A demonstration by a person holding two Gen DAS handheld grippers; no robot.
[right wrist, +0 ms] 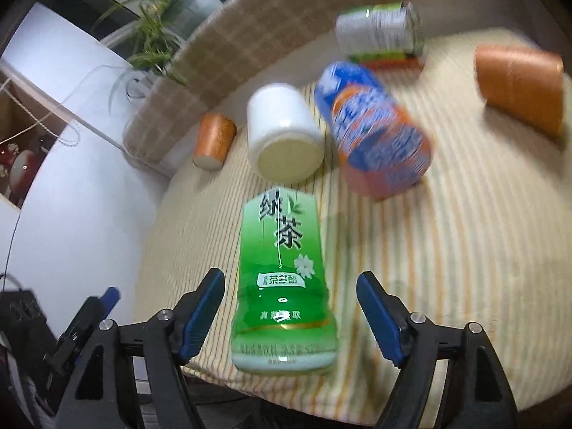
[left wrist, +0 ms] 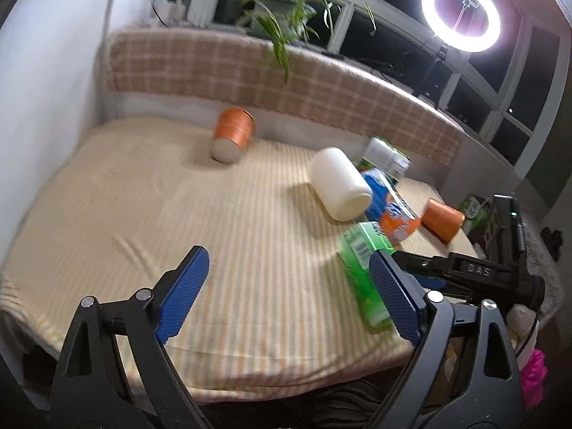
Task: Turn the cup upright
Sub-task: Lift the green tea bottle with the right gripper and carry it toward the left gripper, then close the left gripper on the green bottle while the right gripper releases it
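Several cups lie on their sides on a striped cloth-covered table [left wrist: 143,214]. An orange cup [left wrist: 233,134] lies at the far left, also in the right wrist view [right wrist: 213,140]. A white cup [left wrist: 339,187] [right wrist: 284,136] lies mid-table. A second orange cup [left wrist: 442,220] [right wrist: 520,89] lies at the right. A green tea cup [right wrist: 282,279] [left wrist: 364,275] lies near the front edge between the open jaws of my right gripper [right wrist: 290,312], not touched. My left gripper [left wrist: 289,293] is open and empty above the front edge.
A blue-and-orange Fanta cup [right wrist: 379,136] [left wrist: 391,211] and a silver-green can [right wrist: 380,32] lie behind the green one. A checked cushion [left wrist: 286,82] backs the table, with a plant [left wrist: 282,10] and ring light [left wrist: 460,9] behind. A white wall is on the left.
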